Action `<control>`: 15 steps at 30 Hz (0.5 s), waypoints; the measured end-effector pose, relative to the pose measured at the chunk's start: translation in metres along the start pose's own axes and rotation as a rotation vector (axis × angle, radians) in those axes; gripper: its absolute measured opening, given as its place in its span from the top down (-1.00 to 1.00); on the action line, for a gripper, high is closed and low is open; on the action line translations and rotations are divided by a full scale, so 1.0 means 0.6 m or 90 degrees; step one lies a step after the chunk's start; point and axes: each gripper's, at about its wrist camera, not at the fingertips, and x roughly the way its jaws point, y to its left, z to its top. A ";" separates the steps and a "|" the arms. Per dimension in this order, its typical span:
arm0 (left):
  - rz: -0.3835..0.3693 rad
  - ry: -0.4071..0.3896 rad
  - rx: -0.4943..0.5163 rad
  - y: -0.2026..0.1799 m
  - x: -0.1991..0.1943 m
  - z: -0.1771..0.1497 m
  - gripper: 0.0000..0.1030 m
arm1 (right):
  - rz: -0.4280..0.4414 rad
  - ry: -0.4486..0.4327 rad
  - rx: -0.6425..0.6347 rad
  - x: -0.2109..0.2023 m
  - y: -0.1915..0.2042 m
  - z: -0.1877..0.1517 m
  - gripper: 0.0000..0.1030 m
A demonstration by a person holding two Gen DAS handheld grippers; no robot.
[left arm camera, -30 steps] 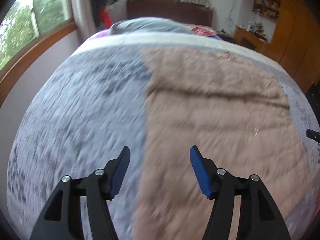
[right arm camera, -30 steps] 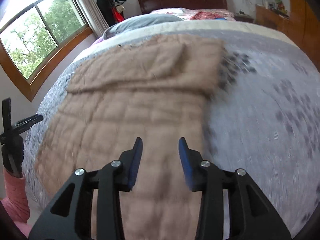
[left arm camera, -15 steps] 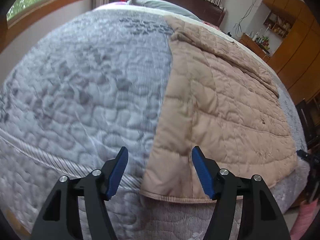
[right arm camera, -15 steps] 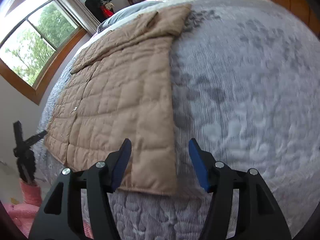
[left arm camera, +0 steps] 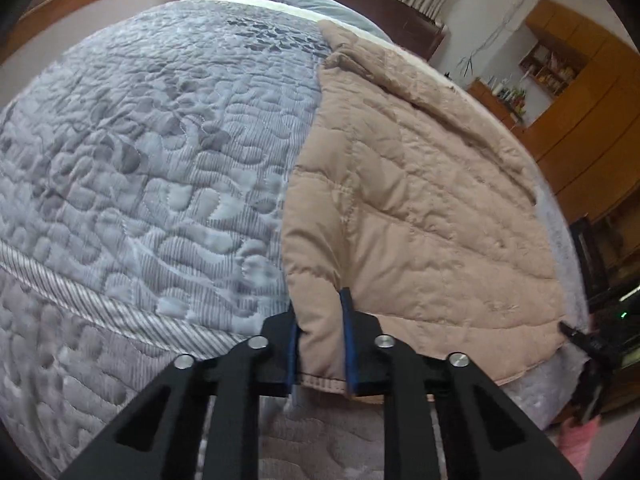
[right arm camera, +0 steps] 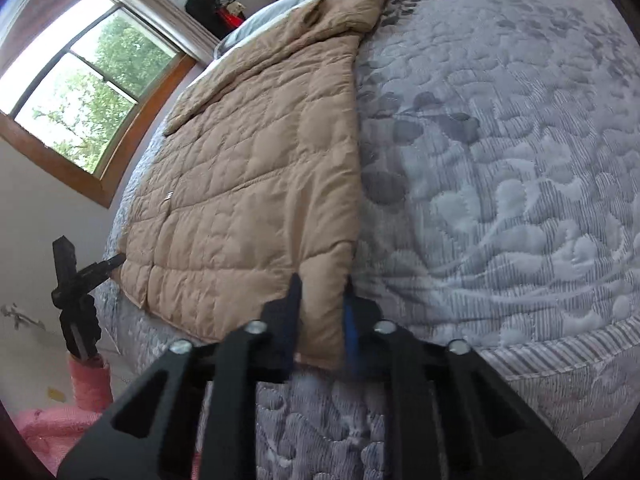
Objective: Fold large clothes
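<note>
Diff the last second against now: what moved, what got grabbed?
Both grippers came down to the near hem of the tan quilted coat and their jaws have just been closing. The left gripper now pinches the coat's left hem corner, the right gripper its right hem corner. Unchanged: the coat lies flat on the grey bedspread, not yet lifted or folded.

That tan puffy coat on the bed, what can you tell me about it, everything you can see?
The tan coat is a quilted, padded garment stitched into puffy squares, with a soft, matte fabric. It lies spread flat on the grey patterned bedspread, folded lengthwise, its collar end toward the headboard and its hem at the near edge of the bed. The left tool has just closed on one near hem corner and the right tool on the other, fabric pinched between each pair of blue pads. Nothing else touches it.
</note>
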 end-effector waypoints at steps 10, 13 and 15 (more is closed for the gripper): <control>-0.012 -0.031 0.047 -0.013 -0.087 -0.046 0.73 | 0.013 -0.017 -0.042 -0.070 0.033 -0.050 0.79; 0.017 -0.025 0.075 -0.018 -0.099 -0.075 0.73 | -0.003 -0.009 -0.054 -0.075 0.043 -0.077 0.79; 0.033 -0.021 0.088 -0.019 -0.098 -0.089 0.73 | -0.015 -0.004 -0.051 -0.070 0.039 -0.091 0.79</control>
